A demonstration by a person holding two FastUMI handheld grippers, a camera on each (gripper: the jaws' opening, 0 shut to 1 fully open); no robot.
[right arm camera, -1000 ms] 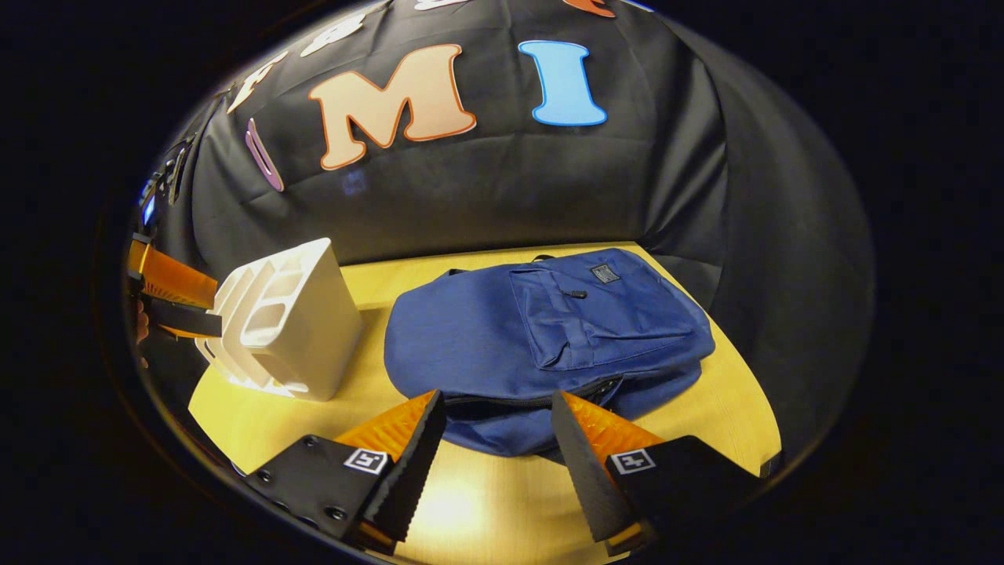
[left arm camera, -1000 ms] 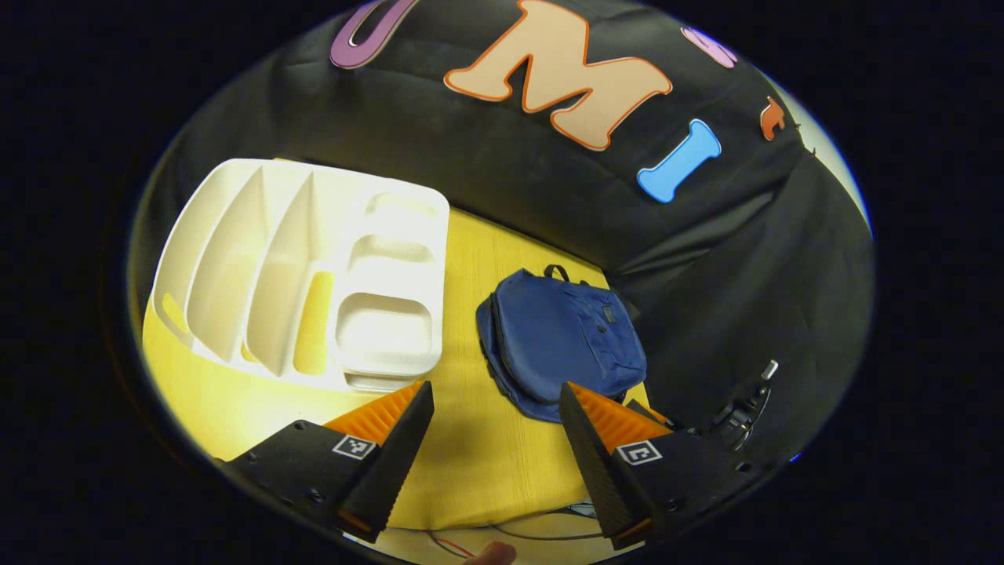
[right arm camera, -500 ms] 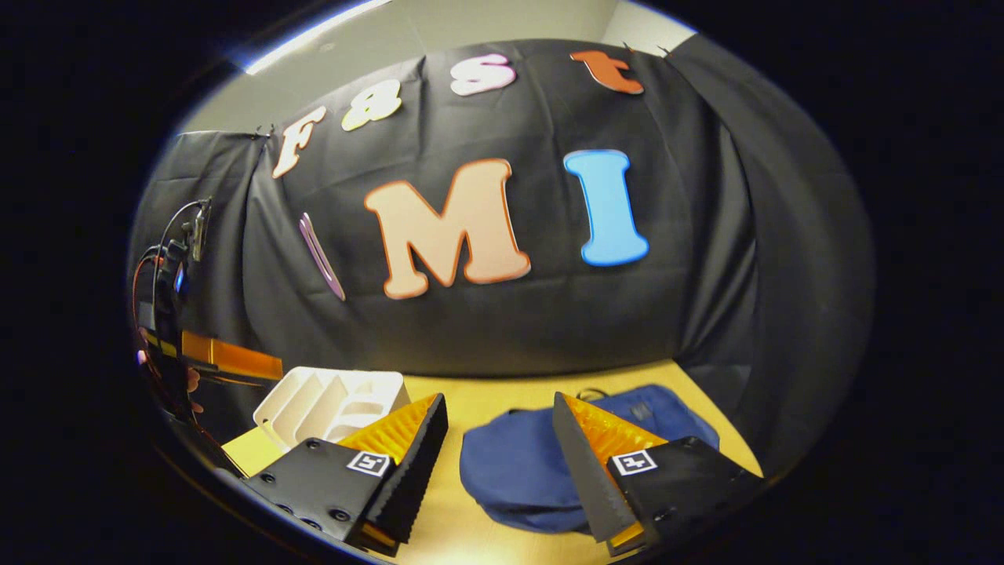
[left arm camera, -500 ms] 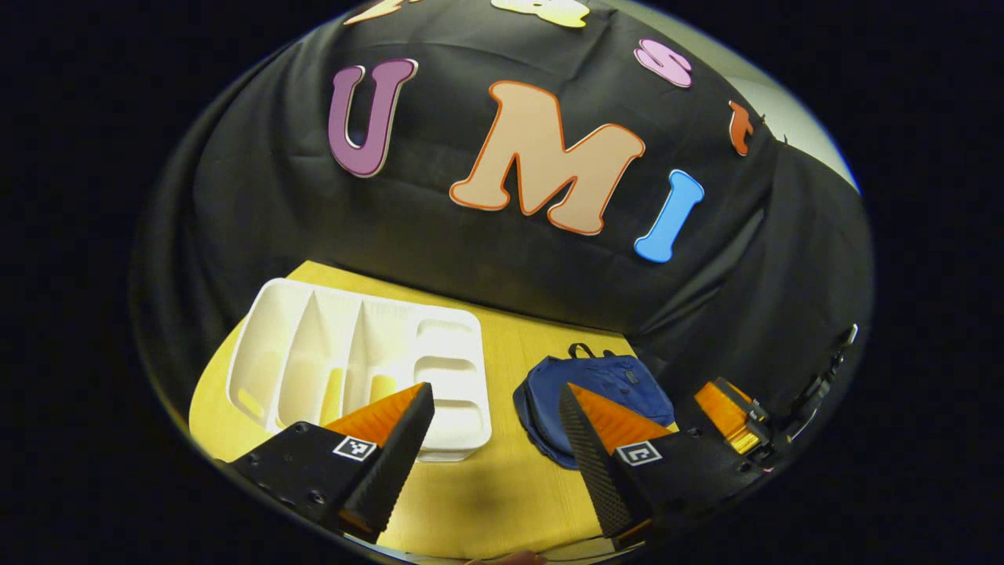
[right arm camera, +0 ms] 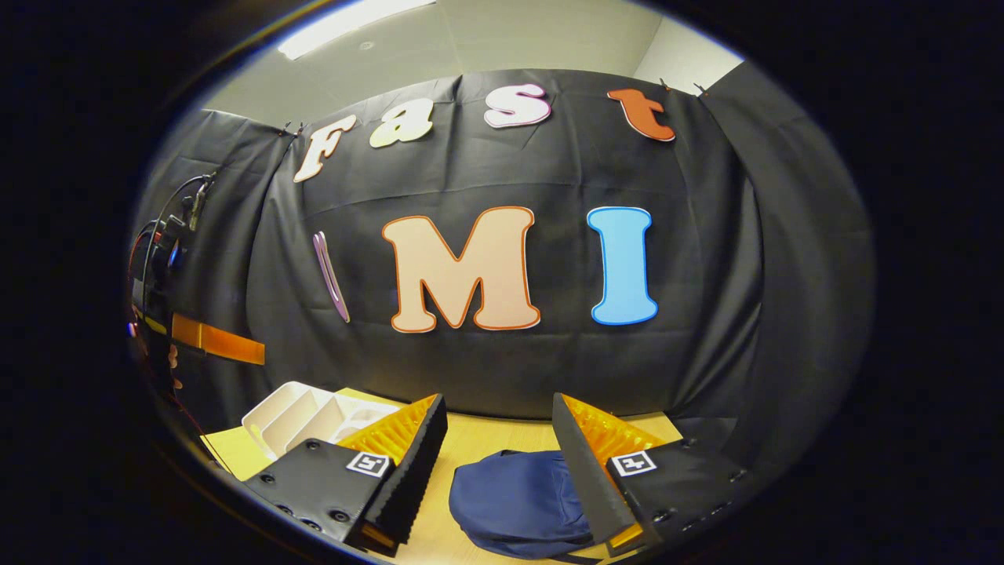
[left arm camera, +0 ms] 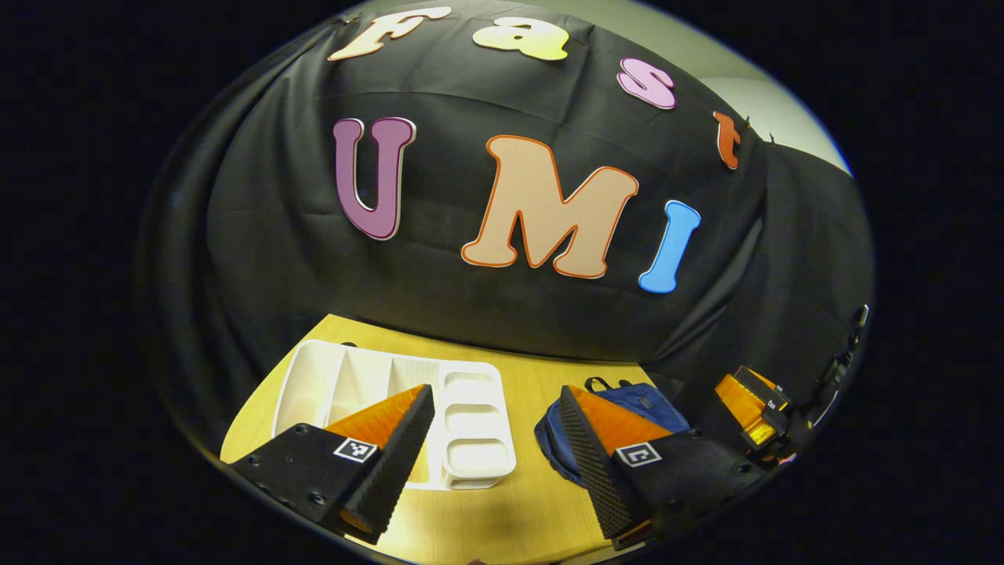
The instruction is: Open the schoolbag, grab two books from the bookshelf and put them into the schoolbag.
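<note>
A dark blue schoolbag (left arm camera: 635, 396) lies flat on the yellow table (left arm camera: 541, 373), to the right in the left gripper view. The white bookshelf (left arm camera: 471, 428), a divided tray, rests on the table to its left, and I see nothing in its compartments. My left gripper (left arm camera: 496, 390) is open, held well above and back from both. In the right gripper view the schoolbag (right arm camera: 510, 498) is low between the fingers of my open right gripper (right arm camera: 499, 398), far below it. The bookshelf (right arm camera: 302, 412) sits at lower left there.
The right gripper (left arm camera: 749, 408) appears at the right edge of the left gripper view, and the left gripper (right arm camera: 216, 344) with cables at the far left of the right gripper view. Black cloth walls close in the back and right sides of the table (right arm camera: 486, 435).
Both grippers have risen and tipped upward, away from the table. The schoolbag and bookshelf now sit lower and smaller in both views, with more wall showing. Both stayed open.
</note>
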